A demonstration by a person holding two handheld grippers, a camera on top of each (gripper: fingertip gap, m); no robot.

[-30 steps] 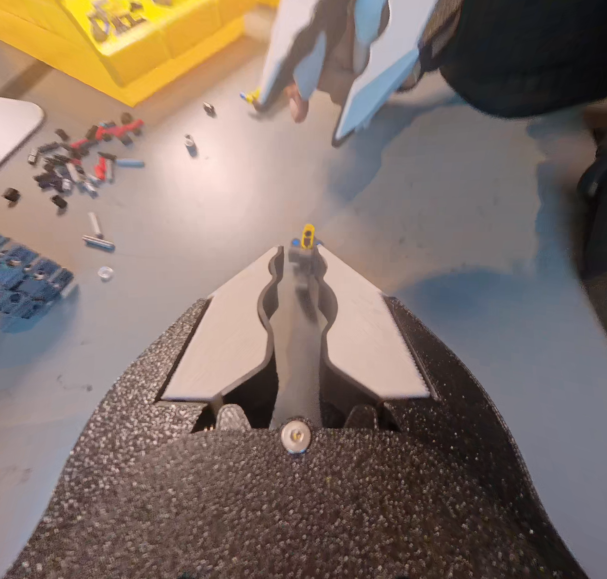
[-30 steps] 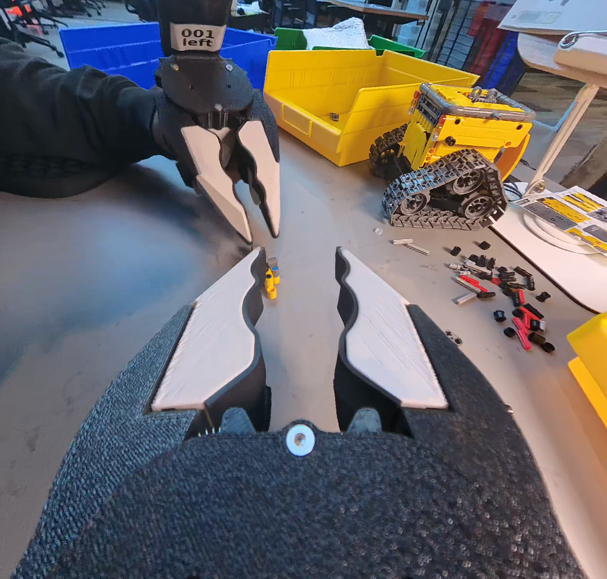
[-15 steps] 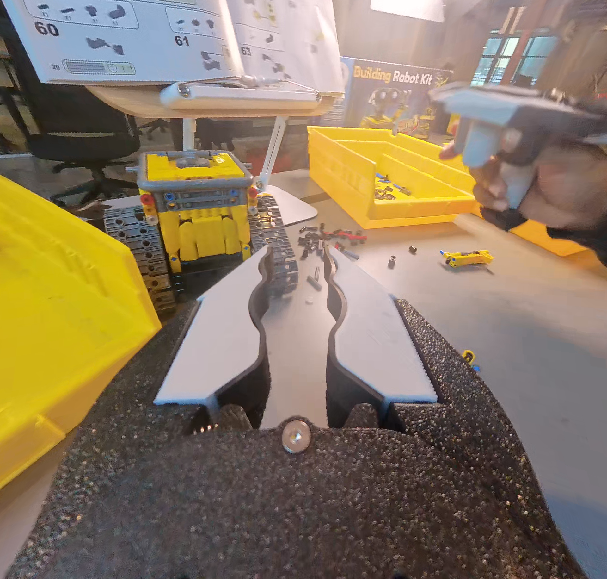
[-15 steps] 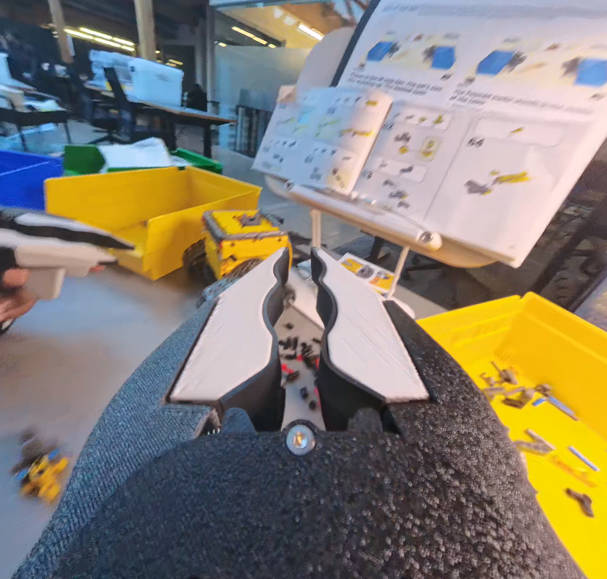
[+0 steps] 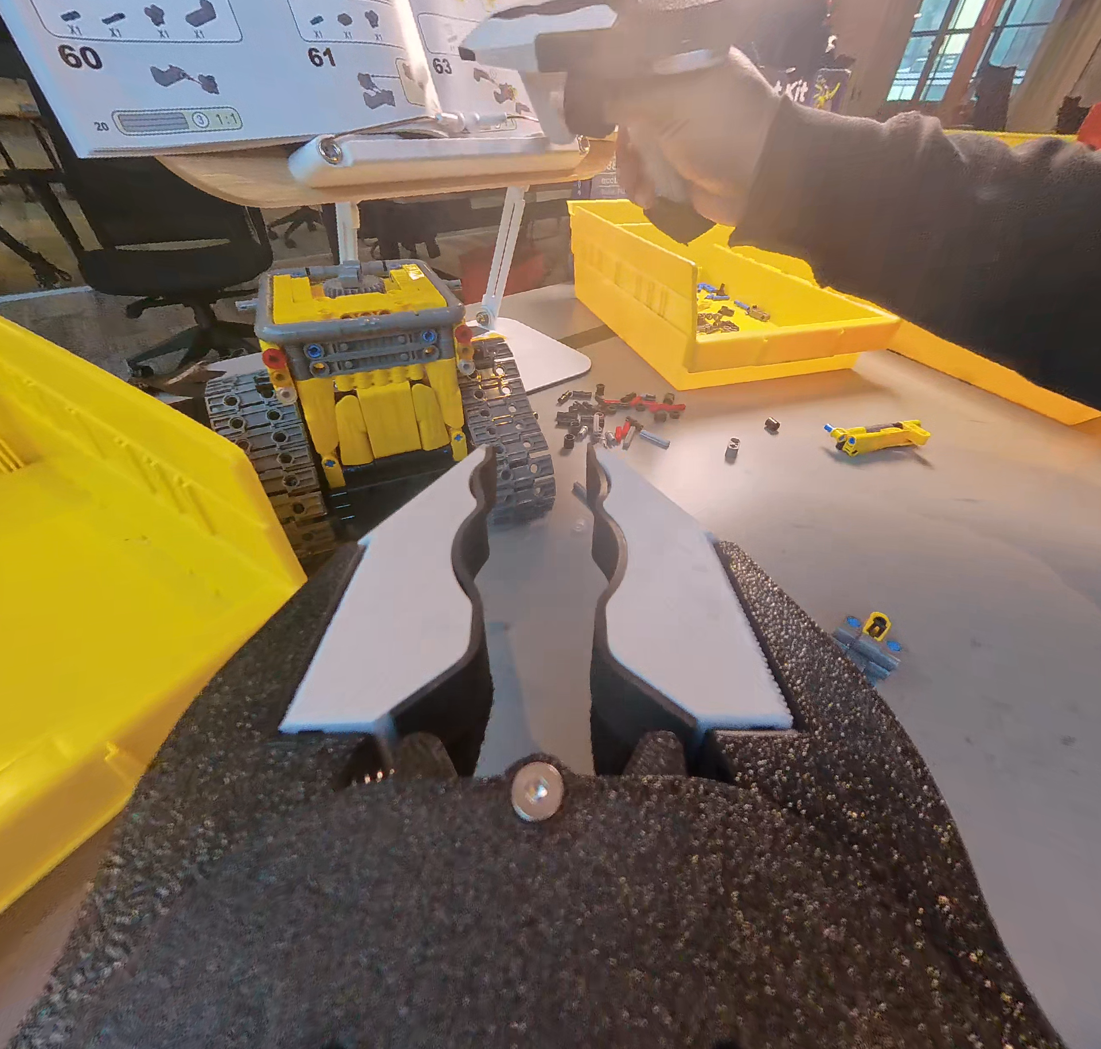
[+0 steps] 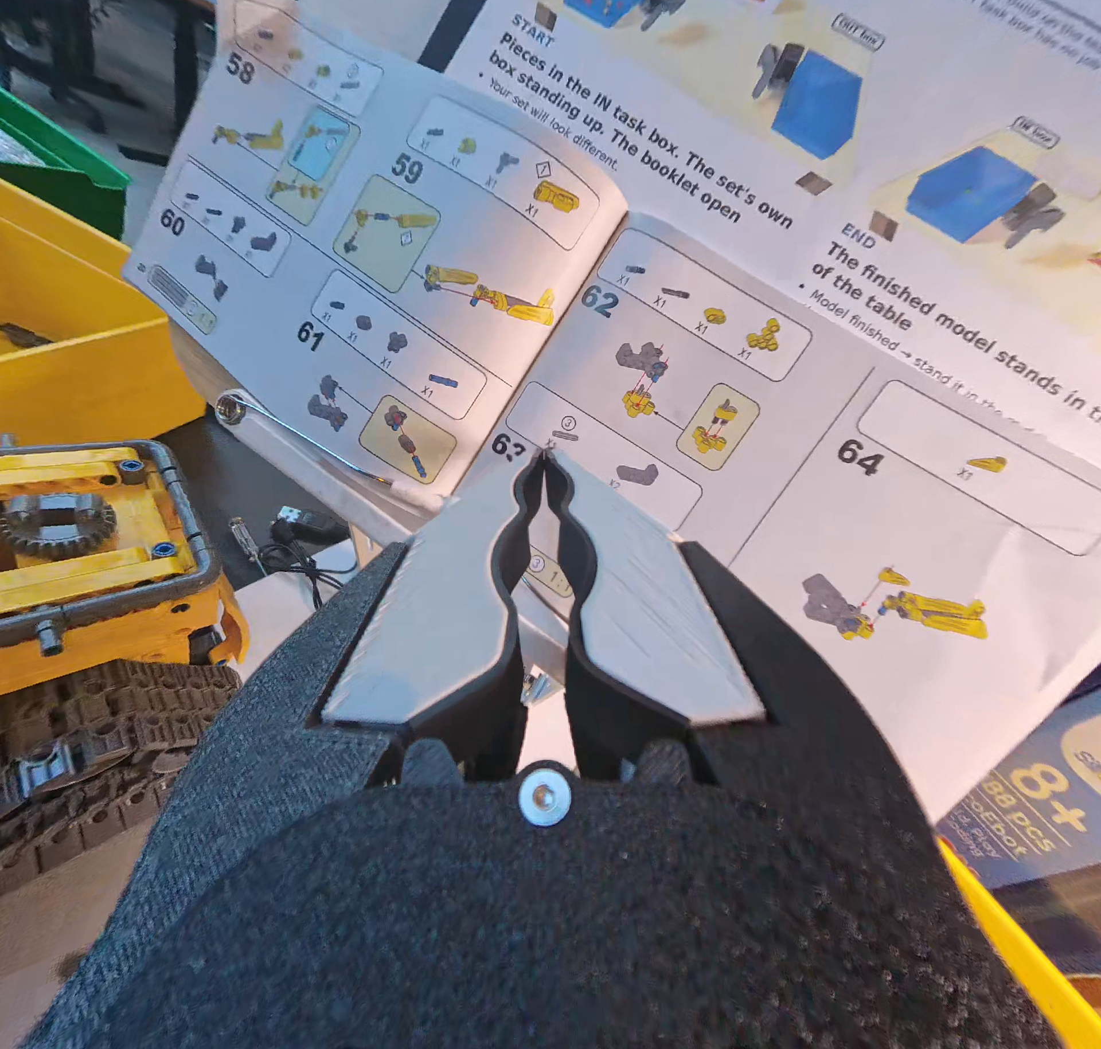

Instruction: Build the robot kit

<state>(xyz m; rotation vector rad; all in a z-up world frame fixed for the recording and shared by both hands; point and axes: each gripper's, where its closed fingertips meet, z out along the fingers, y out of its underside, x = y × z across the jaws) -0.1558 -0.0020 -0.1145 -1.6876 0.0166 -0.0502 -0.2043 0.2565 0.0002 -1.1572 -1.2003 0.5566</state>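
Observation:
My left gripper (image 5: 538, 465) is open and empty, low over the grey table (image 5: 893, 544), with its tips just right of the yellow tracked robot model (image 5: 363, 377). A small grey, yellow and blue assembly (image 5: 867, 642) lies on the table to its right. My right gripper (image 6: 543, 456) is shut, and its tips rest against the right page of the open instruction booklet (image 6: 381, 234). I cannot tell whether paper is pinched. It also shows in the left wrist view (image 5: 476, 51), held by a hand up at the booklet (image 5: 208, 38). The model's top shows in the right wrist view (image 6: 89, 544).
A yellow arm piece (image 5: 882, 434) and a pile of loose small parts (image 5: 607, 419) lie on the table. A yellow parts tray (image 5: 774, 359) stands at the back right and a yellow bin (image 5: 89, 544) close on the left. A printed sheet (image 6: 893, 127) stands behind the booklet. My right fingertips sit around 30 cm from my left ones.
My left gripper left the small assembly on the table, opened wider and turned toward the model. My right gripper rose from the table to the booklet and shut.

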